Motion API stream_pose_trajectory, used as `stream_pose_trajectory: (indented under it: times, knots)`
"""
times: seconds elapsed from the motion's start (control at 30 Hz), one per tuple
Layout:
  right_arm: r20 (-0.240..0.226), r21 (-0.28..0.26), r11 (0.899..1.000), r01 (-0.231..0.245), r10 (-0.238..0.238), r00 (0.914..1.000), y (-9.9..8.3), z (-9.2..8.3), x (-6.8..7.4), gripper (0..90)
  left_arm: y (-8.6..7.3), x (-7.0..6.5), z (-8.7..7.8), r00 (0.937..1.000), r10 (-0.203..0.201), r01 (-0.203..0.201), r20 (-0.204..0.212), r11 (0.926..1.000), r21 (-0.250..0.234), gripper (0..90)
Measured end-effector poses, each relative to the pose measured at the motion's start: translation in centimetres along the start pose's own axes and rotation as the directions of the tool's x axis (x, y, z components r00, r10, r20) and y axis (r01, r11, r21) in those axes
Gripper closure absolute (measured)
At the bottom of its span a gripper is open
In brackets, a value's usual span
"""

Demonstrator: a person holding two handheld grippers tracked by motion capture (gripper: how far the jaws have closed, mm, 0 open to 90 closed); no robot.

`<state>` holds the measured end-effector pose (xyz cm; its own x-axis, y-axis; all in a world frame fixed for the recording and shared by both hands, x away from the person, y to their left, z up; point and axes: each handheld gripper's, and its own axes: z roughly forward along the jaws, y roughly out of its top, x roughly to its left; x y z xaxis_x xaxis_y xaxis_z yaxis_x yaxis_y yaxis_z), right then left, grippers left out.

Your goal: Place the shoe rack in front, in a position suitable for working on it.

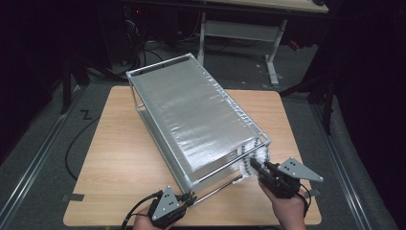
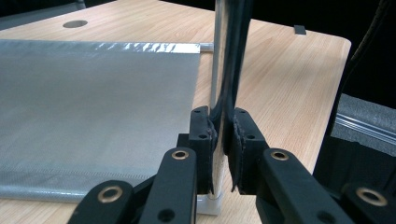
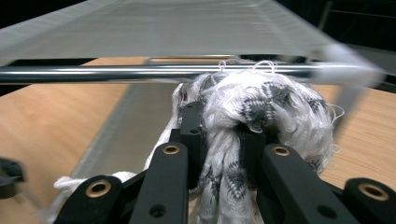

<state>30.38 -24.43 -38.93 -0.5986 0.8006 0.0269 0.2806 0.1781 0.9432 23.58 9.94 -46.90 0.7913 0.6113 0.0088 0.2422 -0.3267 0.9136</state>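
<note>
A metal rack [image 1: 191, 112] with silvery mesh shelves lies across the wooden table [image 1: 119, 158]. My left gripper [image 1: 184, 197] is at its near corner, shut on the upright chrome post [image 2: 220, 84]; the lower mesh shelf [image 2: 93, 116] spreads to the left of it. My right gripper [image 1: 256, 167] is at the rack's near right end, shut on a bunched white and grey woven cloth [image 1: 251, 160]. In the right gripper view the cloth [image 3: 261, 107] bulges over the jaws just below a chrome rail [image 3: 140, 72] of the rack.
A loose chrome rod [image 1: 218, 189] lies on the table between my two hands. A white desk frame [image 1: 239, 31] stands on the floor beyond the table. Cables [image 1: 76, 139] trail on the floor at the left.
</note>
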Motion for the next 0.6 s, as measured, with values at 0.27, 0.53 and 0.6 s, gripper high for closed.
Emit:
stream_pose_trajectory:
  times: [0.27,0.53,0.6]
  knots:
    - [0.025,0.001,1.000,-0.020,0.020,0.9995,-0.14,0.23,-0.98,77.8,0.36,0.47,-0.21,0.9999,0.001,-0.002,0.013,0.9994,0.036,80.8]
    - [0.029,0.010,1.000,-0.006,0.006,0.9996,-0.33,0.14,-0.76,77.8,0.39,0.88,-0.56,0.9996,0.016,-0.017,0.025,0.9985,0.051,80.7]
    - [0.027,0.013,1.000,-0.008,0.008,0.9996,-0.47,0.22,-0.83,77.8,-0.03,0.88,-0.60,0.9997,0.002,-0.002,0.023,0.9998,0.020,80.8]
